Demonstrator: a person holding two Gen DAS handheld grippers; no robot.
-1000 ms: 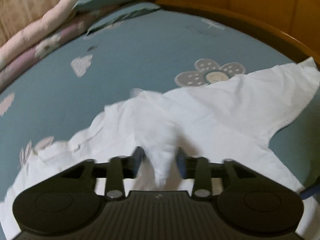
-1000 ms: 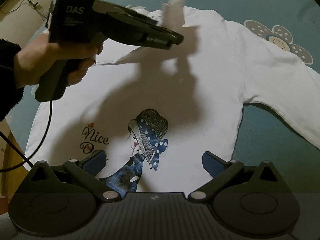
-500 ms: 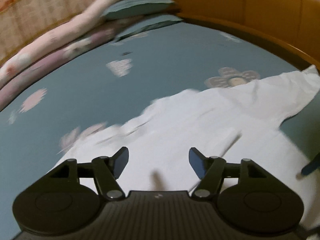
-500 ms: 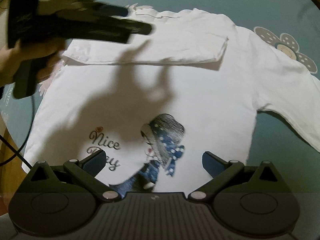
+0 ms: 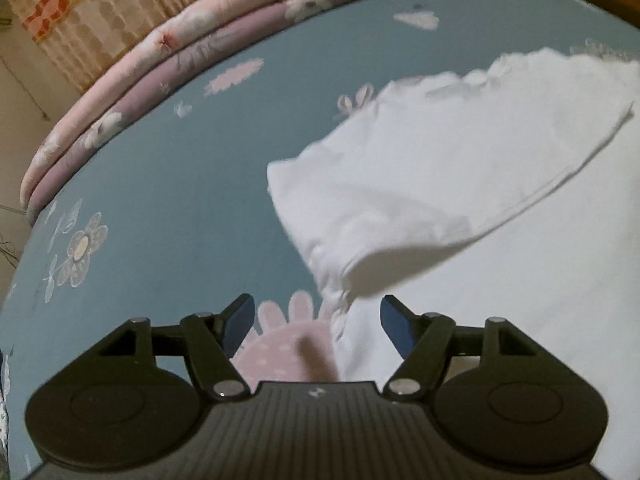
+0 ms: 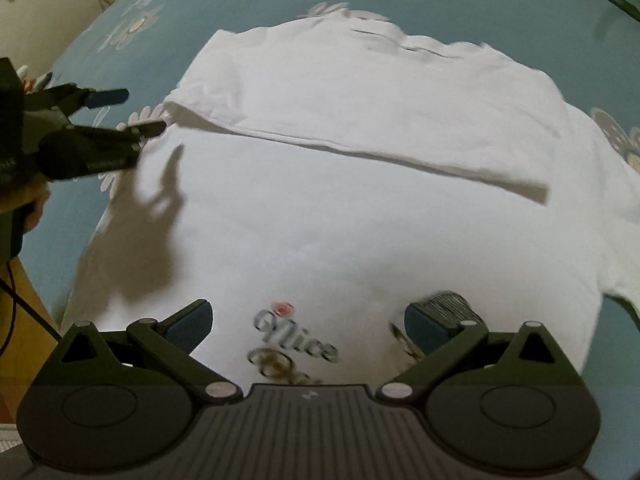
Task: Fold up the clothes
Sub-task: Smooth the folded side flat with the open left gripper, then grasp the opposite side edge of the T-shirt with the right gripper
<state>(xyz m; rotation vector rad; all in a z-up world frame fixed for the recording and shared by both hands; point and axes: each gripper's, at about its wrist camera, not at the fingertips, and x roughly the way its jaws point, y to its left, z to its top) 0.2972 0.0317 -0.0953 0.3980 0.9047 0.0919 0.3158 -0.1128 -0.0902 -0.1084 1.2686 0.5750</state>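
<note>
White long-sleeved shirt (image 6: 360, 208) lies centre frame on the blue bedsheet (image 5: 168, 184), one sleeve (image 6: 360, 120) folded across; both the left gripper (image 5: 316, 320) and right gripper (image 6: 308, 320) gape empty, so that loosely laid sleeve could slip.

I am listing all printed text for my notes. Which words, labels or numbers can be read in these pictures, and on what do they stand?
"Nice": script print on the white shirt, near its lower edge.
A second script line below it: blurred and partly hidden, not readable.
Lettering on the left gripper body: too blurred to read.
</note>
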